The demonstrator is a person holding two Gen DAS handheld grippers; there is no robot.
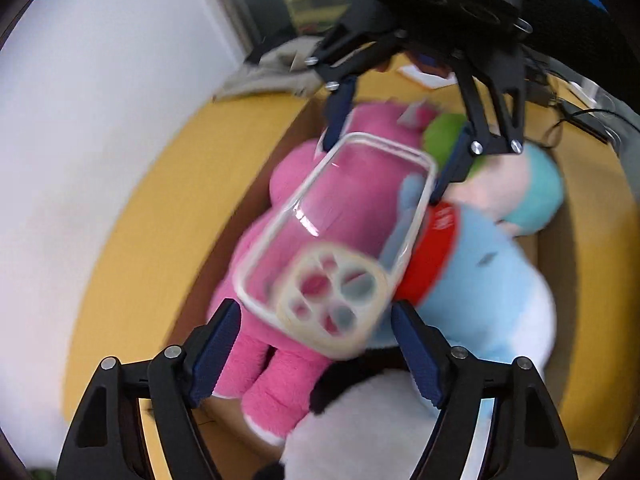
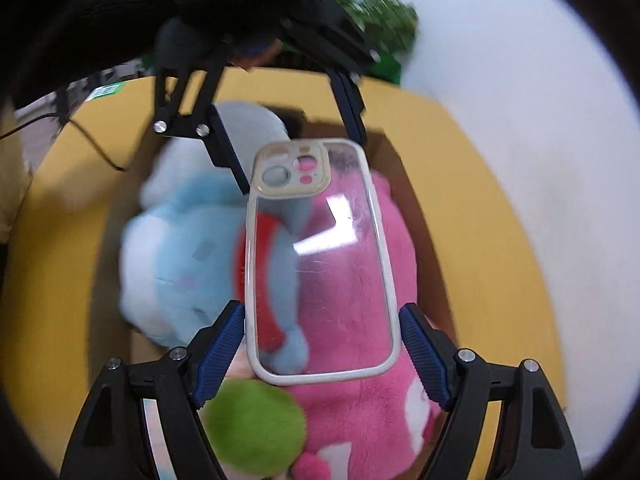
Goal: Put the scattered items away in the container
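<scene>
From my left wrist view the phone case (image 1: 336, 240) smears with motion blur, its camera end worst. The white plush (image 1: 360, 432) runs off the bottom edge. The case veils part of the pink plush (image 2: 360, 280). The green plush (image 2: 252, 428) is blurred; I can't tell its shape.

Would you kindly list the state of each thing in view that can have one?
Phone case: empty, held above the box by both grippers.
Box: open, toys inside.
Pink plush: lying in the box.
Blue plush: lying beside it.
Left hand-held gripper: gripping the case's camera end.
Right hand-held gripper: gripping the other end.
</scene>
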